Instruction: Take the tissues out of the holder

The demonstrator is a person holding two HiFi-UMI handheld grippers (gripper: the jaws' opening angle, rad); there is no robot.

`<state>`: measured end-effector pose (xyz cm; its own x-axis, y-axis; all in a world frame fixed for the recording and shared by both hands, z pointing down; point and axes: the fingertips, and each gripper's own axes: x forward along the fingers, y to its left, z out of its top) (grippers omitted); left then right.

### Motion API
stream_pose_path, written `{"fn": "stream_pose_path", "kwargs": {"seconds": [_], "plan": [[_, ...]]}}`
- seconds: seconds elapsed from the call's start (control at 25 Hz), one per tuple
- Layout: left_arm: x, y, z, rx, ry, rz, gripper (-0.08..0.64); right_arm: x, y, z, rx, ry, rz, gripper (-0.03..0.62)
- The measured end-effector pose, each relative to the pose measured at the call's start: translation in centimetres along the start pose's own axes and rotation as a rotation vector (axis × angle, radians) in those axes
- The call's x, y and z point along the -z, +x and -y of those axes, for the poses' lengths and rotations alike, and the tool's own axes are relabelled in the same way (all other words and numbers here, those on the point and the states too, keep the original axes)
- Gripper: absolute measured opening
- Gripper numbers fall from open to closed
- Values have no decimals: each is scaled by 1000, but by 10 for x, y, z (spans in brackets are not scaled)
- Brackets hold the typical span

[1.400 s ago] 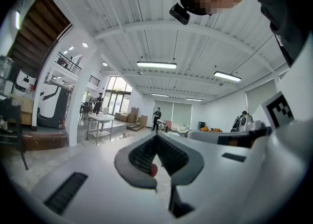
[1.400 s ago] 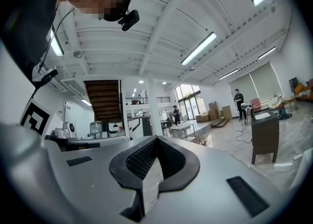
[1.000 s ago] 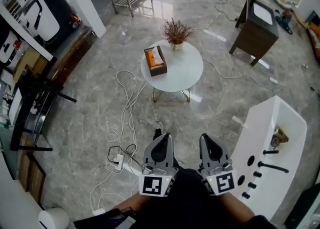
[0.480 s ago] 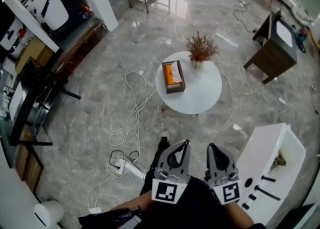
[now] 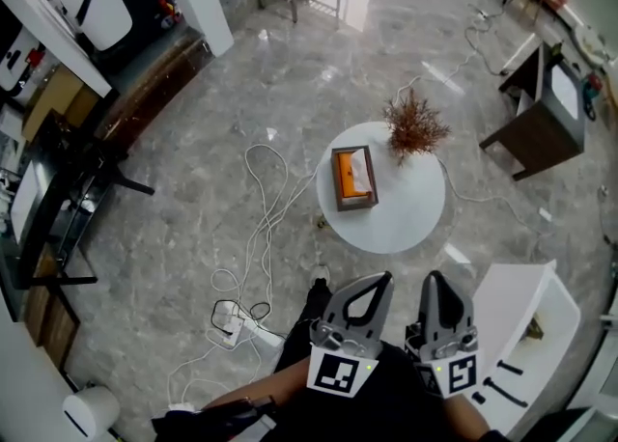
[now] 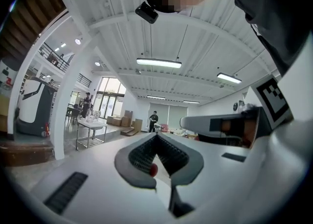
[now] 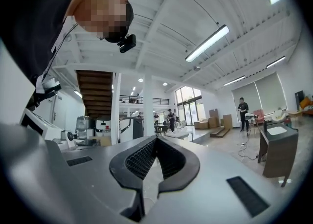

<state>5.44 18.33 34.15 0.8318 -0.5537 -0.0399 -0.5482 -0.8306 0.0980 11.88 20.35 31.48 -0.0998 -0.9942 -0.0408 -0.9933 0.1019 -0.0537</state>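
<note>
Left gripper (image 5: 377, 283) and right gripper (image 5: 442, 281): side by side, ribbed grey jaws closed tip to tip, empty. Well beyond them: brown rectangular holder (image 5: 353, 205), white tissues (image 5: 360, 173) inside, on a round white table (image 5: 406, 223) beside a dried plant (image 5: 415, 126).

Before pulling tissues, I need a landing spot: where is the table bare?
Bare: the table's near half, from the tissue holder to the rim, and its right side below the dried plant. Crowded: the far edge, plant beside holder.
</note>
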Motion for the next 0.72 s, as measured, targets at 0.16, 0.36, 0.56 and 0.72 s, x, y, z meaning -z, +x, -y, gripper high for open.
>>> {"fn": "stream_pose_path", "kwargs": {"seconds": [0.16, 0.36, 0.56, 0.72], "plan": [[3, 12, -30, 8, -28, -5, -2, -15, 33, -4, -24, -45, 24, 8], [-4, 19, -82, -35, -84, 20, -2, -15, 79, -16, -31, -33, -15, 8], [1, 25, -111, -65, -66, 14, -2, -15, 104, -28, -83, -26, -2, 8], [11, 26, -134, -111, -72, -15, -2, -16, 121, -29, -95, -5, 25, 8]]}}
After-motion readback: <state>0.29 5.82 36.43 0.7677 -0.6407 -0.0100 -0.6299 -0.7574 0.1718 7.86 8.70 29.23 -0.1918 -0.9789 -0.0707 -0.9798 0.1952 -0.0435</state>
